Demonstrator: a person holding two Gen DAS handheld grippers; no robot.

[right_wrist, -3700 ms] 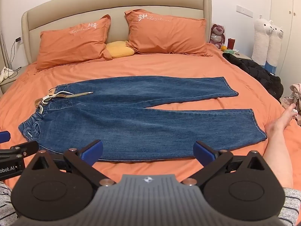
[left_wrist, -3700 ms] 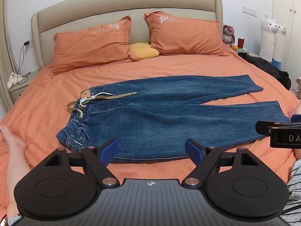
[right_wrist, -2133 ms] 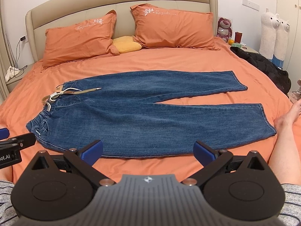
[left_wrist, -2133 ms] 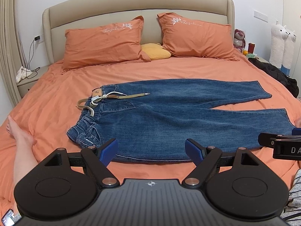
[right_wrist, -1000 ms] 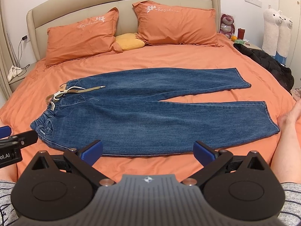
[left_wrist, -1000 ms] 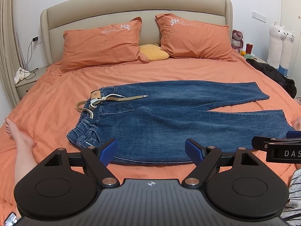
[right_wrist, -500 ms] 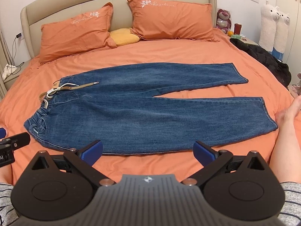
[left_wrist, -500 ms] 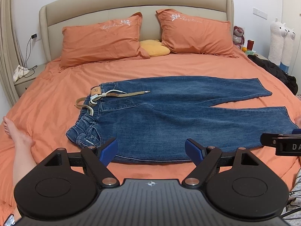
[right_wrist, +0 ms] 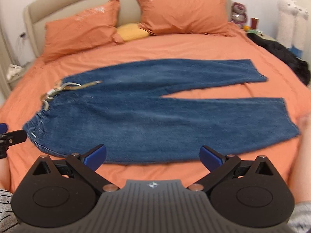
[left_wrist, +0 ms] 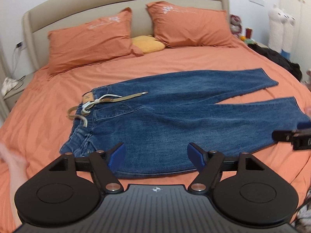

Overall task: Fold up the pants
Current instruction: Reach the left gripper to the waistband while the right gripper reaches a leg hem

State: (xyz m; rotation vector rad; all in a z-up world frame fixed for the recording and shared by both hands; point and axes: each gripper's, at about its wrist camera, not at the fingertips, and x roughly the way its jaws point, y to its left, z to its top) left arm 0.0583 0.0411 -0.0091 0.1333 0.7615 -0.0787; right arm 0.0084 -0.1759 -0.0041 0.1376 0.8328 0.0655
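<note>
Nearest the cameras, the left gripper point(left_wrist: 156, 156) hangs over the near edge of the bed with its jaws spread wide and nothing between them; its blue fingertips point(left_wrist: 116, 153) sit above the near hem line of the pants. The right gripper point(right_wrist: 153, 156) hovers likewise, jaws wide apart and empty, blue pads point(right_wrist: 210, 158) just short of the denim's near edge.

Beyond them, the pants point(left_wrist: 175, 120) lie flat on the orange bedsheet point(left_wrist: 48, 97), spread lengthwise across the bed: waistband to the left, legs running right. The two legs part into a narrow V toward the right, the far leg angling slightly away from the near one. At the waistband, a tan belt point(left_wrist: 124, 98) trails loose across the denim, with a pale drawstring point(left_wrist: 85, 114) knotted beside it and a leather patch point(left_wrist: 87, 97) at the far corner.

A bare foot point(left_wrist: 13, 161) rests on the sheet at the left, blurred.

Farther back, two orange pillows point(left_wrist: 91, 38) lean against the beige headboard point(left_wrist: 124, 5), a yellow cushion point(left_wrist: 148, 43) tucked between them. At the far right, a dark garment point(right_wrist: 279, 56) lies in a heap on the bed's edge, with white plush toys point(right_wrist: 291, 19) standing behind it.
</note>
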